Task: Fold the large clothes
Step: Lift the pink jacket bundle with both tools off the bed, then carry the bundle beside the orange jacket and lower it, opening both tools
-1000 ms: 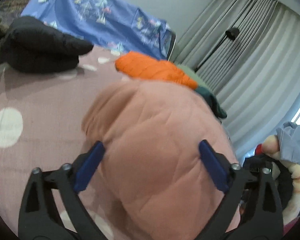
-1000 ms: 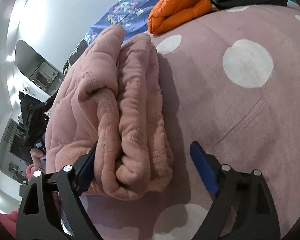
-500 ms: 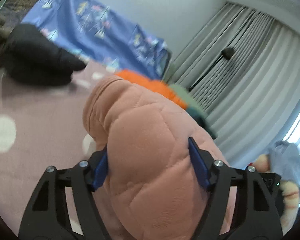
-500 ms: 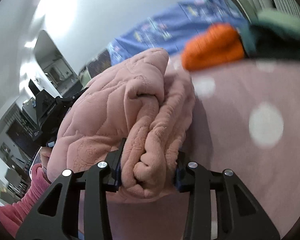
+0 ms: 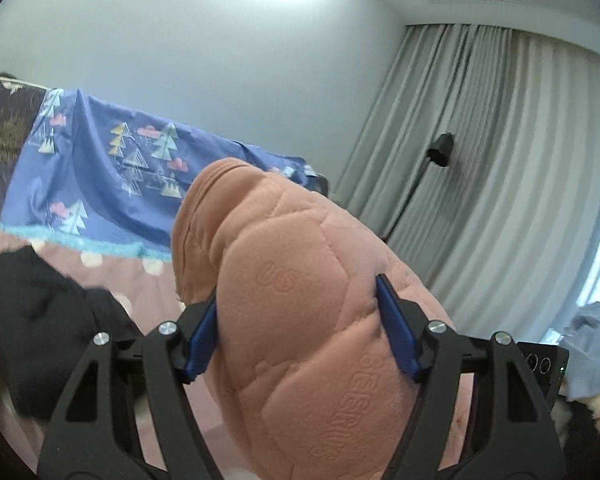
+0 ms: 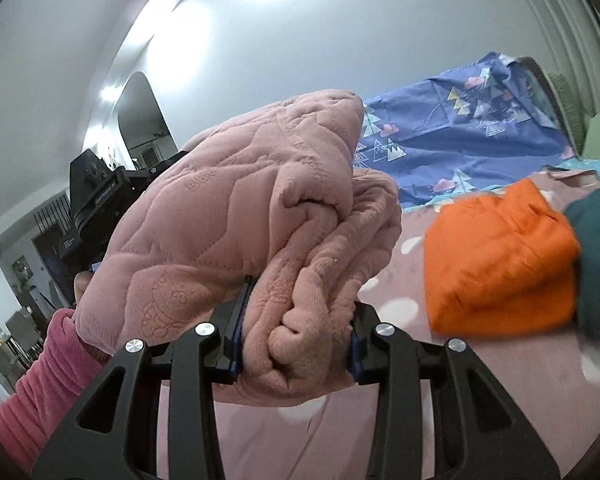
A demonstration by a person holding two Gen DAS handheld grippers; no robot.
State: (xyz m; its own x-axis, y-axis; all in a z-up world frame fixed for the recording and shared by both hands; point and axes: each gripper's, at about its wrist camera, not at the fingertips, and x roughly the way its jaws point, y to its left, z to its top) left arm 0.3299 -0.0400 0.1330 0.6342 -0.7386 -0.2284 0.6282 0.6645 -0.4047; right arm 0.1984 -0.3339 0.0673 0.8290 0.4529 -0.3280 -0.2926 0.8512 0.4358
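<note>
Left gripper (image 5: 296,324) clamped across the thick middle of the folded pink quilted garment (image 5: 300,320); blue pads pressed into both flanks, fabric bulging out past them toward 12 o'clock. Right gripper (image 6: 296,336) likewise clenched, on the bundle's open end (image 6: 268,248), where stacked layer edges show between the jaws.

Bundle is carried between the two tools, apparently raised off the pink polka-dot bedcover (image 6: 480,392); underside contact cannot be confirmed.

Handling, as judged:
- Soft, padded, compressible. Pads sink in, so grip is by squeeze, not by edge.
- Bulky more than heavy; likely sags wherever unsupported.
- Fleecy face, good friction, low slip risk.
- Not fragile. Main hazard is loose inner layers sliding out and undoing the fold.

Where to hold: across the full stack of layers, as the right tool does now, so every ply is pinched. A hold on one outer layer would probably let the roll open.

Surroundings: folded orange garment (image 6: 496,264) at 3 o'clock in the right view, dark teal garment (image 6: 596,248) just beyond it, touching or overlapping. Black garment (image 5: 44,320) at 9 o'clock in the left view. Blue tree-print sheet (image 5: 100,176) behind, at 10 o'clock.
</note>
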